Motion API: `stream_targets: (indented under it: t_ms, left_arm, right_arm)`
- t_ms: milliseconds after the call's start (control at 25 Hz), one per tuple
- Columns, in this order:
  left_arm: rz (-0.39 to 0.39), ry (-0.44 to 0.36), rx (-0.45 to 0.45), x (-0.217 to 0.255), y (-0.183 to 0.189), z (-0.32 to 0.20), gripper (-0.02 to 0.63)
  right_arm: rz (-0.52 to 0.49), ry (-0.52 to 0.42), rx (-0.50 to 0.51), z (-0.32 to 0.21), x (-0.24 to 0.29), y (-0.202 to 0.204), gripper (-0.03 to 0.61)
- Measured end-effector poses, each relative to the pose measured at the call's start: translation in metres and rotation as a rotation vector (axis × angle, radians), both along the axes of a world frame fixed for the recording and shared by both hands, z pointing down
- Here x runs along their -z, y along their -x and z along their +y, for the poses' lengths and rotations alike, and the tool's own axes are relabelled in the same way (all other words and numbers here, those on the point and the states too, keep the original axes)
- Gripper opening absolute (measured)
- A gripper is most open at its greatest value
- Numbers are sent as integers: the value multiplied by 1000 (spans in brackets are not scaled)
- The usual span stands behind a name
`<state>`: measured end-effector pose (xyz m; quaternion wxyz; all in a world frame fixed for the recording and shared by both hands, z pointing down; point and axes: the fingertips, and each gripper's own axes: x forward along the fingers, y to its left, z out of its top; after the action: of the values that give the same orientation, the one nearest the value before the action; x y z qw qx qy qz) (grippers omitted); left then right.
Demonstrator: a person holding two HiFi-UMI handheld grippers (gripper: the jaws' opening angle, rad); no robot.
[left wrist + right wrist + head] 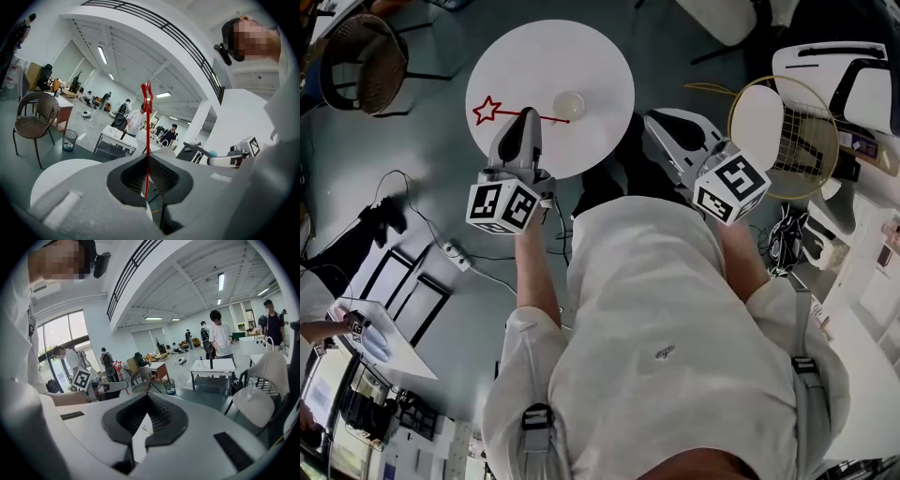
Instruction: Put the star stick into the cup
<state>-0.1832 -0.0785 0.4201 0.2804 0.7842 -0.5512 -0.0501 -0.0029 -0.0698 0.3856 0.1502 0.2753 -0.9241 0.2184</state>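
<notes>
A red star stick (525, 115) lies out over the round white table (600, 66), its star (487, 110) at the left end. My left gripper (525, 116) is shut on the thin shaft. In the left gripper view the stick (146, 140) stands upright between the closed jaws of the left gripper (147, 158), with the star (147, 93) at the top. A pale cup (569, 103) stands on the table just beyond the stick's right end. My right gripper (652, 118) hovers right of the table; in the right gripper view its jaws (149, 394) meet with nothing between them.
A badminton racket (783, 136) leans at the right near white furniture. A wicker chair (366, 61) stands at the far left, and cables with a power strip (455, 255) lie on the floor. Several people and desks (213, 369) fill the room behind.
</notes>
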Motion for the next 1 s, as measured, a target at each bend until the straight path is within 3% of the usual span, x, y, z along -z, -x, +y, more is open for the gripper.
stream_targets:
  t_ms: [1000]
  left_arm:
    - [-40,92,-8,-117,-5,-38,15]
  right_arm:
    - [81,106,3,-17,-45,-7,8]
